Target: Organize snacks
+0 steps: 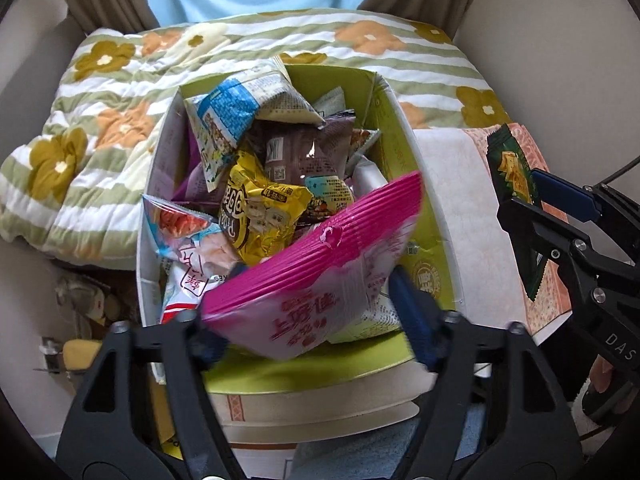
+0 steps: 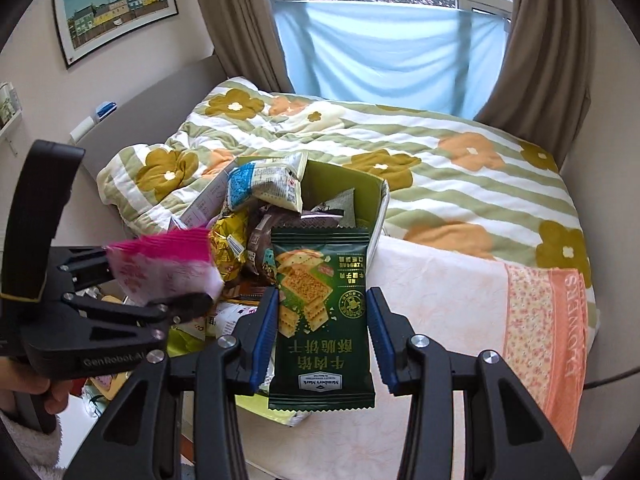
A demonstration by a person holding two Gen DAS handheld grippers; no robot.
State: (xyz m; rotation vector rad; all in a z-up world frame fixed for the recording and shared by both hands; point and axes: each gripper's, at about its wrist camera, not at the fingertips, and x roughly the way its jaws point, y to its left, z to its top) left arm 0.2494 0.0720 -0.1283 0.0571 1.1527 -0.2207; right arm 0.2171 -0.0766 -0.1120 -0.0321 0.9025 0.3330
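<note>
A green-lined cardboard box [image 1: 400, 128] on the bed is full of snack packets. My left gripper [image 1: 316, 304] is over the box's near end with a pink and white snack bag [image 1: 320, 280] between its blue pads; the bag looks blurred and the pads stand wide, so the grip is unclear. It also shows in the right wrist view [image 2: 160, 268]. My right gripper [image 2: 322, 328] holds a dark green cracker packet [image 2: 320, 320] upright, right of the box [image 2: 378, 208]; a gap shows at the right pad. The green packet [image 1: 514, 184] shows in the left wrist view too.
The box holds a yellow packet [image 1: 260, 212], a brown packet [image 1: 308, 152] and a blue and white packet [image 1: 240, 116]. A floral striped quilt [image 2: 460, 184] covers the bed. A white and pink towel [image 2: 500, 300] lies right of the box. Curtains and a window stand behind.
</note>
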